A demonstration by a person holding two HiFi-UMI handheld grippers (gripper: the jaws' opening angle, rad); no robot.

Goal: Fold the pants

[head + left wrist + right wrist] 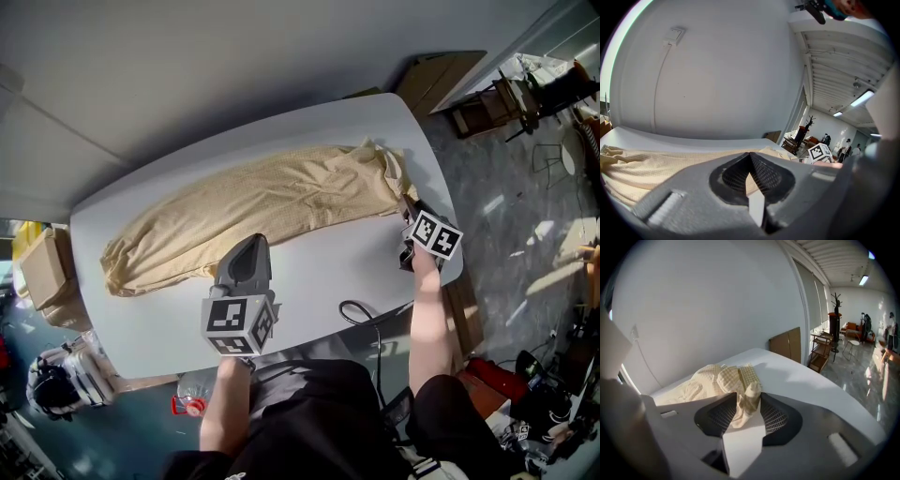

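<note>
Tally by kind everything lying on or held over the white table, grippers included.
Pants: 1
Grippers: 2, the left gripper and the right gripper
Black cable: 1
Total: 4

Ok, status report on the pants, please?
Left gripper shut at near edge of pants. Right gripper open, pants corner between fingers. Cable at table edge, apart from pants.

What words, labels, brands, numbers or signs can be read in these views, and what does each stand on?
No readable text in any view.
Left marker cube: black-and-white square patterns only, no letters or digits.
Right marker cube: the same kind of pattern, no text.
Cardboard box: no print can be made out.
</note>
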